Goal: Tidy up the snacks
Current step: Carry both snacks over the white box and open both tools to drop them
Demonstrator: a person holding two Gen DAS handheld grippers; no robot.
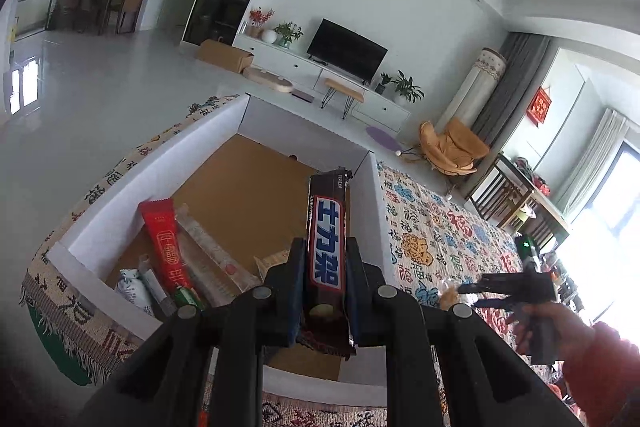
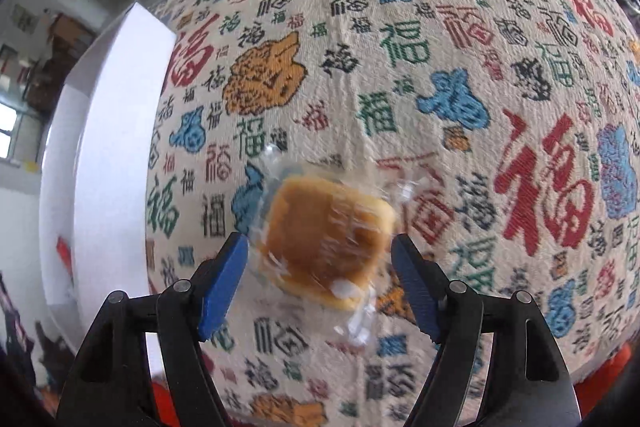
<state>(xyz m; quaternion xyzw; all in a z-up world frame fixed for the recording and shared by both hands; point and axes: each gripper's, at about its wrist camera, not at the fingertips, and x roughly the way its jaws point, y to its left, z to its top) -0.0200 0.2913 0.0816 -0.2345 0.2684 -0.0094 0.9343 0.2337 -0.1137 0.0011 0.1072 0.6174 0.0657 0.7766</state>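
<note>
Where fingers [image 2: 412,275] gape, wrapped cake [image 2: 326,237] between.

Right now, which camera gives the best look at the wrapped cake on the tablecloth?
The right wrist view: the wrapped cake fills the middle, lying on the tablecloth between the right gripper's open jaws, though slightly blurred. The left wrist view shows only a small tan sliver of it, beside the right gripper.

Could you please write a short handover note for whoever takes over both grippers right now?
Left gripper: shut on a chocolate bar, held over the white box.
Right gripper: open, over a wrapped pastry on the patterned cloth beside the box; not gripped.
Done: several snacks, including a red packet, lie in the box.
Left: drop the bar in, then grab and box the pastry.
</note>
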